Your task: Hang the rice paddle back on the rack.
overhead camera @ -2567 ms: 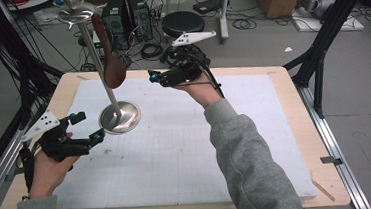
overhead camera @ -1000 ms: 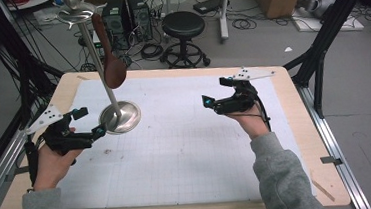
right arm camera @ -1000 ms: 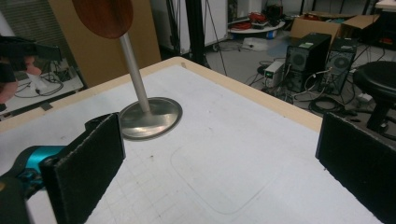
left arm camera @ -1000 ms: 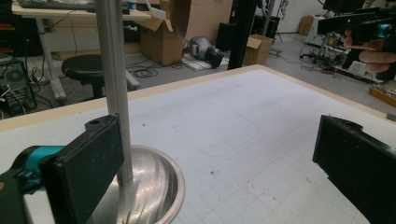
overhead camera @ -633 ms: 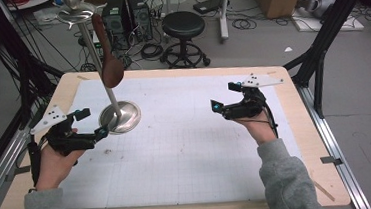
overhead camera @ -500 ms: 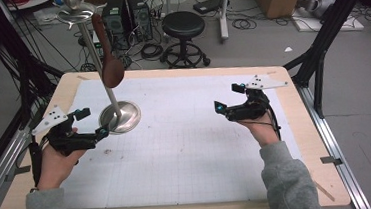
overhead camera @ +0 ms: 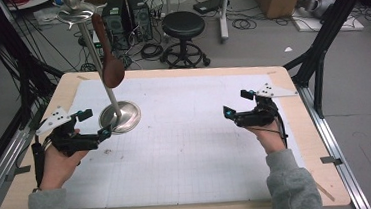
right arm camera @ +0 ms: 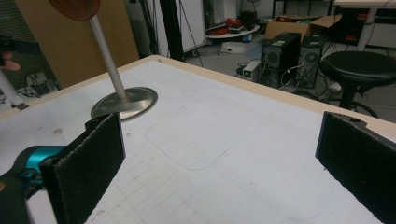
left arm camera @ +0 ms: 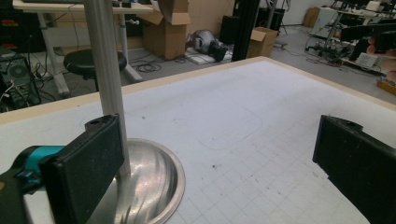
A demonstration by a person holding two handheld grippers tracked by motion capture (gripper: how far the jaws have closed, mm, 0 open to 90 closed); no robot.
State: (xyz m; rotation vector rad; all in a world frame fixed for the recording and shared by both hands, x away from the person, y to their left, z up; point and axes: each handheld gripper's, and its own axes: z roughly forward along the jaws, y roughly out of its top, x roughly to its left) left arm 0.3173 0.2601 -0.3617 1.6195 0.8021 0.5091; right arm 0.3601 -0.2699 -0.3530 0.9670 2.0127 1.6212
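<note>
We see a metal stand (overhead camera: 119,114) on the table (overhead camera: 187,149), a brown spoon (overhead camera: 110,65) hanging on it. Our left gripper (overhead camera: 95,125) gapes wide just beside its base; our right gripper (overhead camera: 236,105), equally wide, sits well apart.

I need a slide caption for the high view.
Both tools, left and right, open beside a metal stand holding a wooden spoon.

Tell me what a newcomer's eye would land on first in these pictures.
The tall metal stand at the table's left, with its round base on the white mat and a brown spoon-like piece hanging from its top, draws the eye first. The left hand-held gripper sits open right beside the stand's base. The right hand-held gripper hovers open over the mat's right side, well apart from the stand.
</note>
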